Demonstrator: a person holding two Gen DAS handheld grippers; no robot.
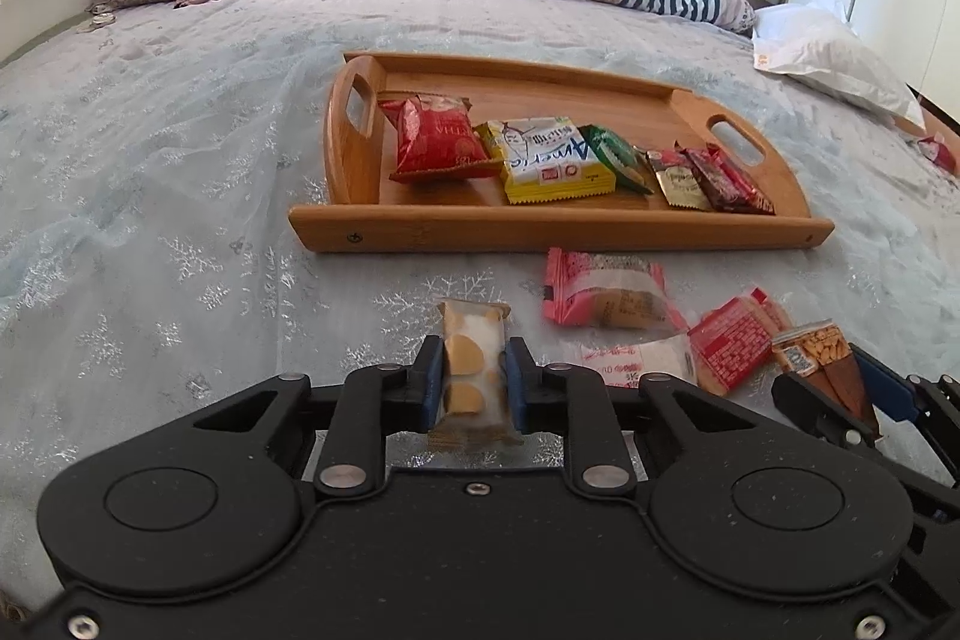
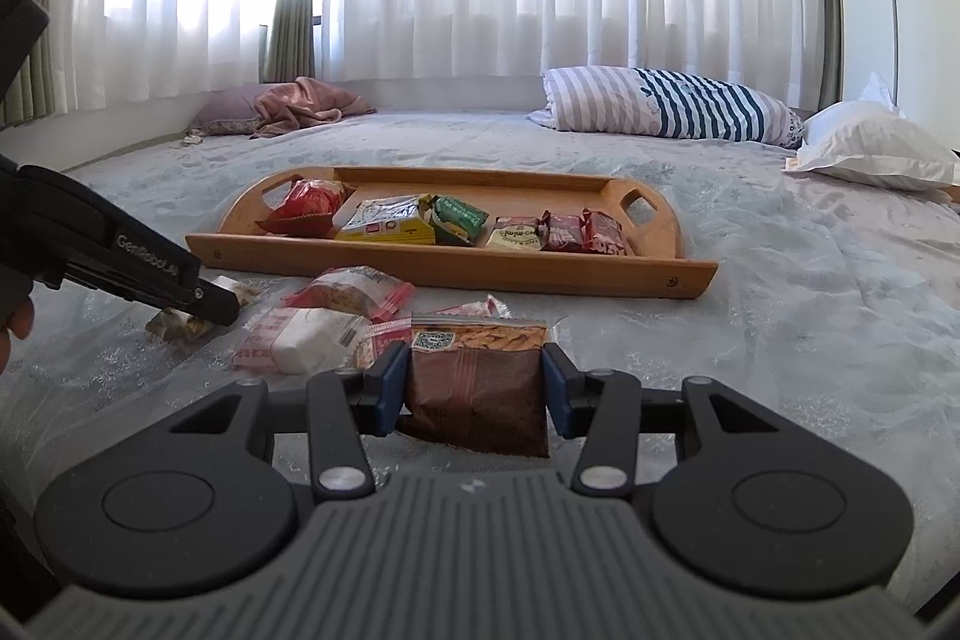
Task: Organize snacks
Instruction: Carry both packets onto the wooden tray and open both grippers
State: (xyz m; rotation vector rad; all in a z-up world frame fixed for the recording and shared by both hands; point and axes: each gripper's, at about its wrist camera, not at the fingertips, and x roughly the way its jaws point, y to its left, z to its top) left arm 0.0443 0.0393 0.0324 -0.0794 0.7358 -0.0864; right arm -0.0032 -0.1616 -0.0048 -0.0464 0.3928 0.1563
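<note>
My left gripper is shut on a clear packet of round biscuits, low over the bedspread. From the right wrist view it reaches in from the left. My right gripper is shut on a brown packet of nuts, and the left wrist view shows that packet at the far right. Ahead lies a wooden tray holding a row of several packets: red, yellow-white, green, gold and dark red. Loose pink, red and white packets lie in front of it.
All of this sits on a wide bed with a pale snowflake cover. A striped pillow and a white pillow lie at the back right, a pink cloth at the back left. Another red packet lies far right. Curtains hang behind.
</note>
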